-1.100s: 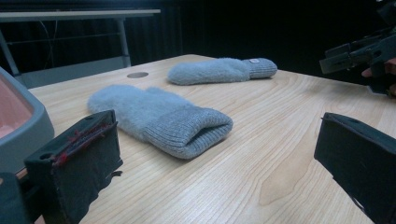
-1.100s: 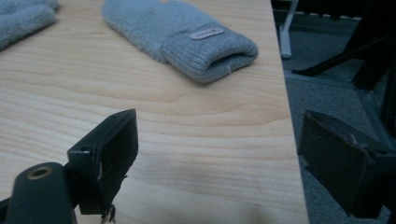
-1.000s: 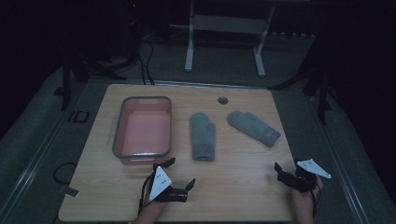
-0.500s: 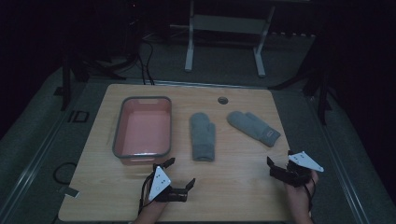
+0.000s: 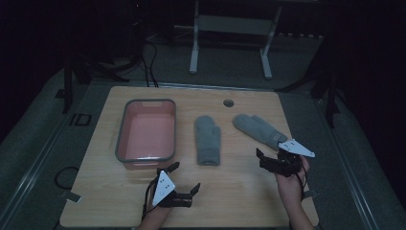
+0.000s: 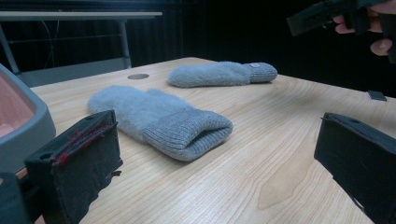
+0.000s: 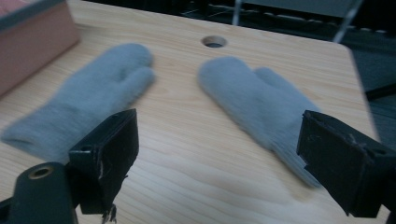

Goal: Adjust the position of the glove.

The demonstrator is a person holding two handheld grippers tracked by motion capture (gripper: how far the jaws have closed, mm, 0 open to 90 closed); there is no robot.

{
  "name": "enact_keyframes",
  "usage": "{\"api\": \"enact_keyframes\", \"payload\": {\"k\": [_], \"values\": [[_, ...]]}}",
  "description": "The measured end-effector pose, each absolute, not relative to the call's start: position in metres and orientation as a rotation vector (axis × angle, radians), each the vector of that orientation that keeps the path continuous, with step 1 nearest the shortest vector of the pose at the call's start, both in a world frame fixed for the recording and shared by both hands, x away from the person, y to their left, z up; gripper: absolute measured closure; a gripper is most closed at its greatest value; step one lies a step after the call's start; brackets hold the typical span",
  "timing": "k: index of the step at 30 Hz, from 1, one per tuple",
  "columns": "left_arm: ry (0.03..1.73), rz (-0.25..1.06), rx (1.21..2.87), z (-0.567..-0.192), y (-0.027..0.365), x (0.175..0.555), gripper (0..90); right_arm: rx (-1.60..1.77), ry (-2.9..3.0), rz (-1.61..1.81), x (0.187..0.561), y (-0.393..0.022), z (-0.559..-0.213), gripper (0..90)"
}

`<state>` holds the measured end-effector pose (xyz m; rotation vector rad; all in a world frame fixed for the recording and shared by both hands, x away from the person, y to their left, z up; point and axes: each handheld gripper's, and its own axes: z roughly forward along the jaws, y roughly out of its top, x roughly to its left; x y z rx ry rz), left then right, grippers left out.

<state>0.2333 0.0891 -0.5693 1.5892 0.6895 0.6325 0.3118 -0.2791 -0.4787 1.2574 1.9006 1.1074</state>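
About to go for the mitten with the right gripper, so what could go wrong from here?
The right gripper is open near the right mitten's cuff, so it may pinch only one knit layer and slip. That mitten lies close to the table edge; a nudge could push it off. The left mitten sits nearby and could get dragged.

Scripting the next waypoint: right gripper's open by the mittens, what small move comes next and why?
Probably ease the right gripper forward and down onto the cuff of the right mitten. Its jaws stand open and empty, that cuff lies just ahead of them, and the pink bin sits empty to the left.
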Motion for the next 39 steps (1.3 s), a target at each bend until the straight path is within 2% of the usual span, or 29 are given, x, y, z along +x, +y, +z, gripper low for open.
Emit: {"api": "enact_keyframes", "payload": {"k": [10,26,28,36,39], "values": [[0.692,0.609,1.585,-0.569,0.09,0.234,0.5,1.245,1.998,1.154,0.334,-0.227,-0.471,10.6],[0.697,0.61,1.591,-0.569,0.09,0.234,0.5,1.266,2.097,1.138,0.366,-0.151,-0.481,11.1],[0.692,0.626,1.596,-0.569,0.088,0.233,0.5,1.273,2.113,1.067,0.376,-0.136,-0.487,13.8],[0.702,0.62,1.593,-0.569,0.09,0.234,0.4,1.335,2.143,1.033,0.401,-0.105,-0.505,14.1],[0.705,0.615,1.591,-0.569,0.09,0.234,0.5,1.359,2.146,1.024,0.41,-0.098,-0.511,19.8]]}}
